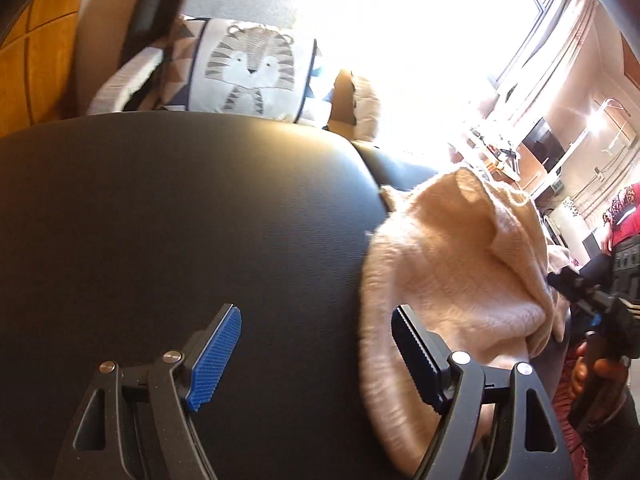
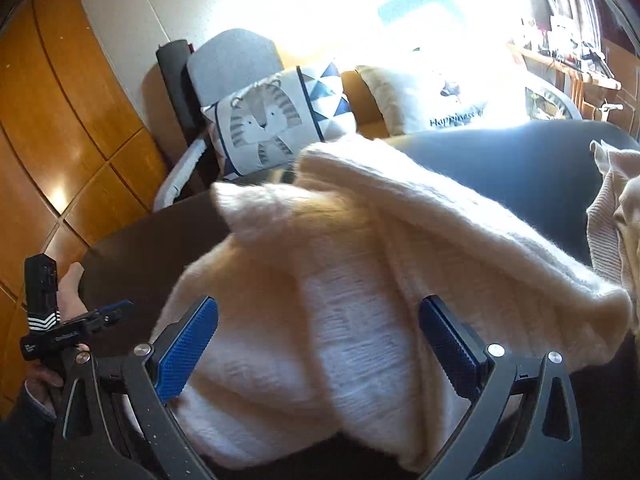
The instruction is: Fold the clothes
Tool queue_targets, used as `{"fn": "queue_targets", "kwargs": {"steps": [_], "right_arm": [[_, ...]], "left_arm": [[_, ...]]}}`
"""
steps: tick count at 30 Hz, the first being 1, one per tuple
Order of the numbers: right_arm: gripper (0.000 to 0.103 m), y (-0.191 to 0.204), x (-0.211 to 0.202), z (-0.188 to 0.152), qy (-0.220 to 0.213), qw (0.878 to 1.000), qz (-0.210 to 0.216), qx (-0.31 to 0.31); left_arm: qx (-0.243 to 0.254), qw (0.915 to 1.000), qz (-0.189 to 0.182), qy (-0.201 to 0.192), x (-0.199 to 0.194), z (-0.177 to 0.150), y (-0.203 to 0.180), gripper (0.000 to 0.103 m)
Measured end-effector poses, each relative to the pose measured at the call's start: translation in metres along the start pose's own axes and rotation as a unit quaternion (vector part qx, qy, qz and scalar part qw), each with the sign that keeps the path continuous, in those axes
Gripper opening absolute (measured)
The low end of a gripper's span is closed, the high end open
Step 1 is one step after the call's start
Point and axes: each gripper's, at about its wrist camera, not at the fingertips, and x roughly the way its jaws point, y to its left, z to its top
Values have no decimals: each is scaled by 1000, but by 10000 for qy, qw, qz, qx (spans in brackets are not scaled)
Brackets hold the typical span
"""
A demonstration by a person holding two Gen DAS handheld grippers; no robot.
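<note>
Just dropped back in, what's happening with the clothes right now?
A person is working a cream knit sweater on a dark padded table with two handheld grippers. The left gripper is open over bare table beside the sweater's edge. The right gripper is open above the bunched sweater, gripping nothing. No tidy fold is visible. A tiger cushion sits behind.
</note>
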Motion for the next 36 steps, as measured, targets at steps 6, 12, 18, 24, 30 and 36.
{"fn": "queue_targets", "kwargs": {"steps": [6, 12, 18, 24, 30, 36], "right_arm": [[102, -115, -6, 30, -561, 9872, -1025, 1085], [102, -139, -66, 25, -932, 9887, -807, 858], [102, -41, -18, -2, -591, 9940, -468, -796], [101, -53, 4, 2, -686, 9776, -1864, -693], [101, -95, -38, 13, -1136, 9706, -2114, 193], [101, -43, -62, -20, -1070, 9840, -1023, -989]], "left_arm": [[-6, 9993, 303, 204, 27, 16, -23, 80], [31, 9983, 497, 303, 39, 19, -23, 80], [-140, 9978, 490, 429, 57, 23, -21, 80], [68, 9972, 590, 461, 61, 17, -27, 80], [4, 9979, 478, 430, 65, 19, -19, 80], [48, 9985, 367, 400, 70, 27, -22, 80]]}}
